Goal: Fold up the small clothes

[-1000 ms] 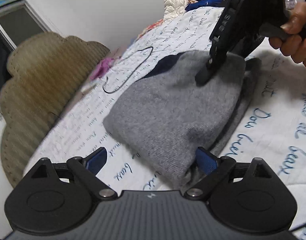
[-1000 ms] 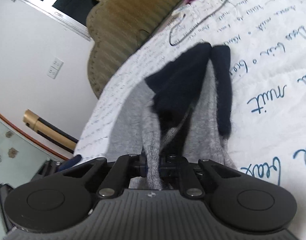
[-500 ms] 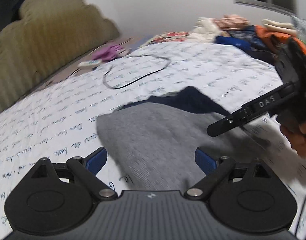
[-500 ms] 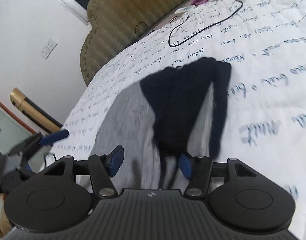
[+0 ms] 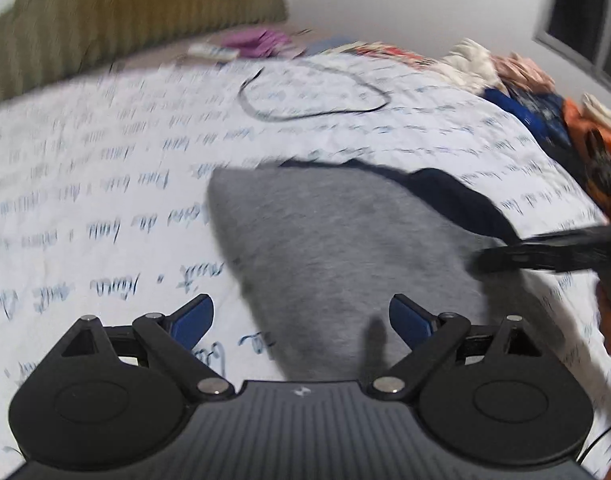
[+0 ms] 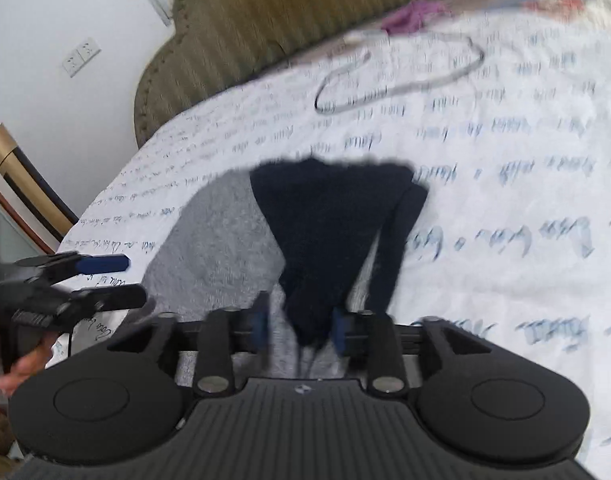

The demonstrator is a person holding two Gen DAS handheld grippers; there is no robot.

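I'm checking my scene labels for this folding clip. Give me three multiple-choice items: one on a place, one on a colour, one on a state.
1. The black cable lies: A on the quilt beyond the garment; B on the garment; C on the floor.
2. The garment's main body is: A red; B grey; C green.
3. The left gripper is: A shut on cloth; B shut, empty; C open.

A: the cable loops on the quilt past the cloth. B: it is grey knit with a navy part. C: the blue fingers stand wide apart.
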